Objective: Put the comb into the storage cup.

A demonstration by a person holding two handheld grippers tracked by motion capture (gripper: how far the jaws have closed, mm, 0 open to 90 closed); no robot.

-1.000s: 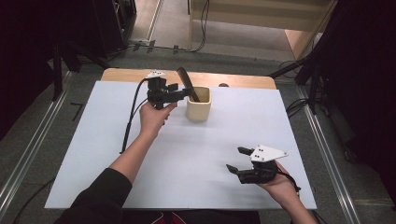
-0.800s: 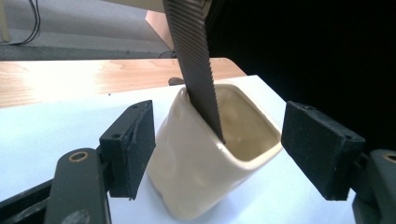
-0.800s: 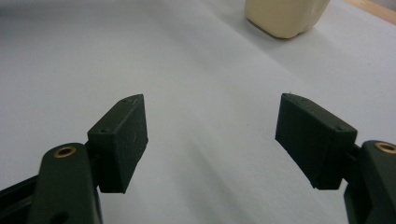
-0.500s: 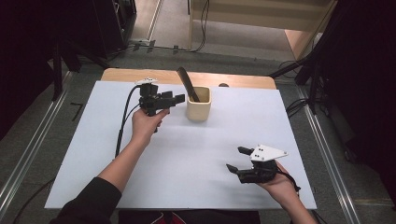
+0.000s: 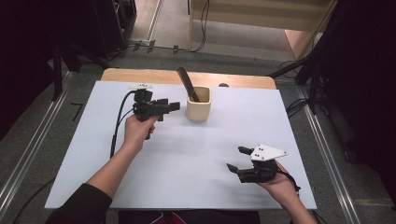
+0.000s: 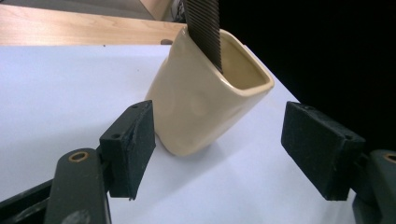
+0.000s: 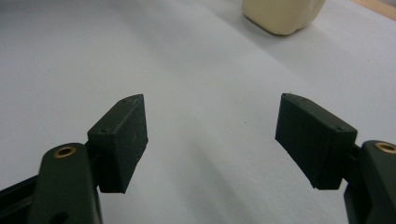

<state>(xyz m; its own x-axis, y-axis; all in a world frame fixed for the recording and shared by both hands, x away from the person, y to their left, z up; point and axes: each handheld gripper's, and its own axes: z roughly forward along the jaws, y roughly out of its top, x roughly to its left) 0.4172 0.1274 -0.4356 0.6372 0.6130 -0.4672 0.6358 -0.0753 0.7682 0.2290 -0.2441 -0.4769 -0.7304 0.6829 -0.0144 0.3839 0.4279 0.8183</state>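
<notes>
High view: the left gripper (image 5: 172, 106), left of centre, had its jaws apart and empty, pointing rightward at the cream cup (image 5: 199, 105) just beside it, apart from it. A dark comb (image 5: 187, 84) stood tilted in that cup. Lower right, the right gripper (image 5: 238, 159) was held open, empty, above the white table (image 5: 196, 154).

Left gripper view: jaws wide, cup (image 6: 201, 102) centred beyond them, untouched.

Right gripper view: jaws spread, nothing between; cup (image 7: 282, 14) at the top edge.

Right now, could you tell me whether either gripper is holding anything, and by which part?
Nothing is held. The left gripper has open jaws short of the cup; the right gripper is open above the table.
</notes>
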